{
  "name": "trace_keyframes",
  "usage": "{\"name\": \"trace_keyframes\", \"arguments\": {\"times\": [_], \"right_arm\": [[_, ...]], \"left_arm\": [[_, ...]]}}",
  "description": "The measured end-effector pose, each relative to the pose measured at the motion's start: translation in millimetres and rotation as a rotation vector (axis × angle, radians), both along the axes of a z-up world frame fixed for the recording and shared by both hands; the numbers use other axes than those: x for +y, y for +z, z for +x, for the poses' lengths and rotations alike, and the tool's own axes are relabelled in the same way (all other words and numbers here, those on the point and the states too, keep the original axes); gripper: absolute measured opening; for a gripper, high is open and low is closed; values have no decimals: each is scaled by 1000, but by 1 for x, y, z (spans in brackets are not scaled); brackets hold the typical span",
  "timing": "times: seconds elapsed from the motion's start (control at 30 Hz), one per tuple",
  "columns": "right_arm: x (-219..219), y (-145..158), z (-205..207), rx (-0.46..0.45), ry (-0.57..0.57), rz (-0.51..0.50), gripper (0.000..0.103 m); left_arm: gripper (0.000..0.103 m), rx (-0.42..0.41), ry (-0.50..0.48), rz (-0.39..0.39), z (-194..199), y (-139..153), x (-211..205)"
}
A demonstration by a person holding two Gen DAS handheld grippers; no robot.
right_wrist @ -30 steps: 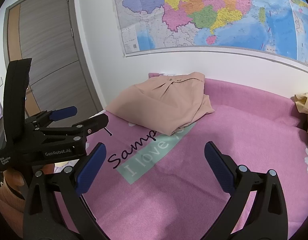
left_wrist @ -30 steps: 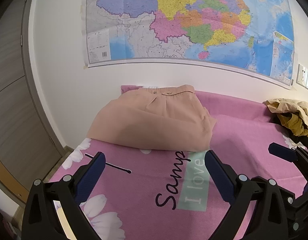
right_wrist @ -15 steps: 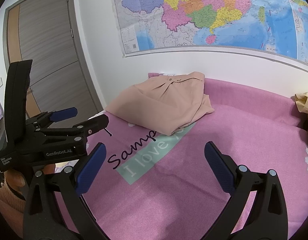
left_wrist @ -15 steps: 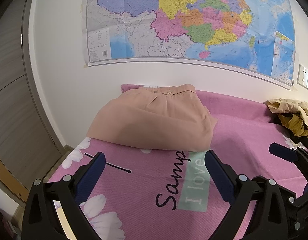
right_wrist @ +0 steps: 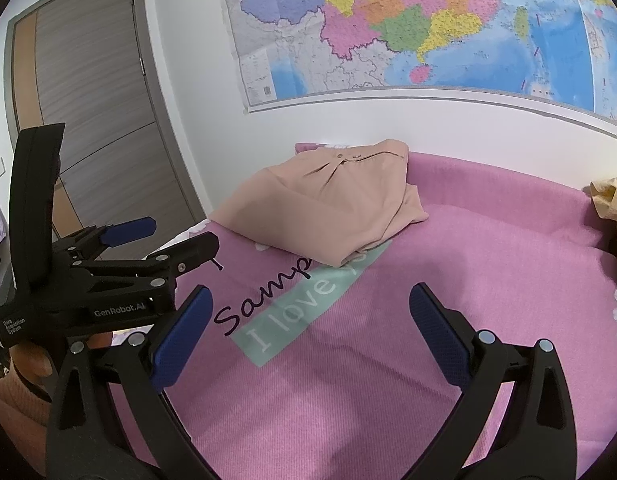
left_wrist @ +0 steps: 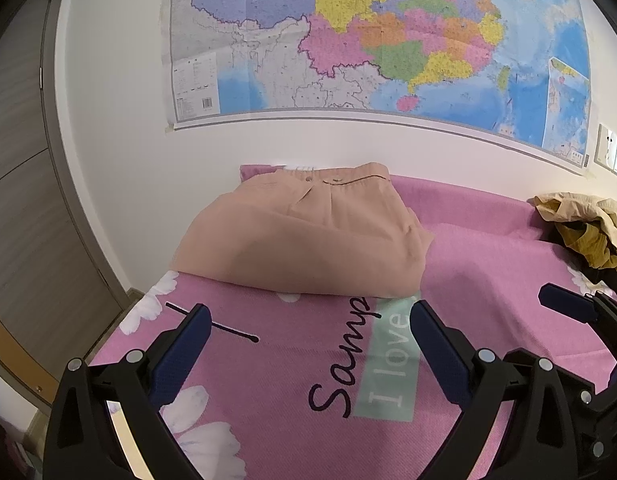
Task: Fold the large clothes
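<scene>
Peach-beige trousers (left_wrist: 304, 240) lie folded in a neat stack at the far end of the pink bed, against the wall; the right wrist view shows them too (right_wrist: 328, 208). My left gripper (left_wrist: 308, 332) hovers open above the sheet, short of the stack, with nothing between its blue pads. My right gripper (right_wrist: 308, 312) is also open and holds nothing, over the sheet to the right of and nearer than the stack. The left gripper (right_wrist: 172, 236) shows at the left of the right wrist view, and one right fingertip (left_wrist: 564, 304) shows at the right edge of the left wrist view.
The pink sheet (left_wrist: 488, 260) has flower prints and the words "I love". A crumpled heap of tan and mustard clothes (left_wrist: 588, 224) lies at the far right (right_wrist: 612, 204). A large map (left_wrist: 368, 40) hangs on the wall. A wooden door (right_wrist: 88, 120) stands at the left.
</scene>
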State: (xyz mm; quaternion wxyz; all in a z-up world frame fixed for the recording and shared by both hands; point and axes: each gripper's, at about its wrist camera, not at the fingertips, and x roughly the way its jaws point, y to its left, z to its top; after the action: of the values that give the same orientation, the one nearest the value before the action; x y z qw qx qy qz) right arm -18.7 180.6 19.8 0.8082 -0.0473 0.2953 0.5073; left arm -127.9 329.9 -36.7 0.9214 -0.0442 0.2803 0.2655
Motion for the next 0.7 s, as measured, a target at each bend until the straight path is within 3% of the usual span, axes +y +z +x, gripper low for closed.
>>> {"name": "trace_keyframes", "arguments": {"times": [0.7], "right_arm": [[-1, -5, 1, 11, -2, -4, 97]], "left_arm": [[96, 9, 2, -7, 1, -4, -1]]}}
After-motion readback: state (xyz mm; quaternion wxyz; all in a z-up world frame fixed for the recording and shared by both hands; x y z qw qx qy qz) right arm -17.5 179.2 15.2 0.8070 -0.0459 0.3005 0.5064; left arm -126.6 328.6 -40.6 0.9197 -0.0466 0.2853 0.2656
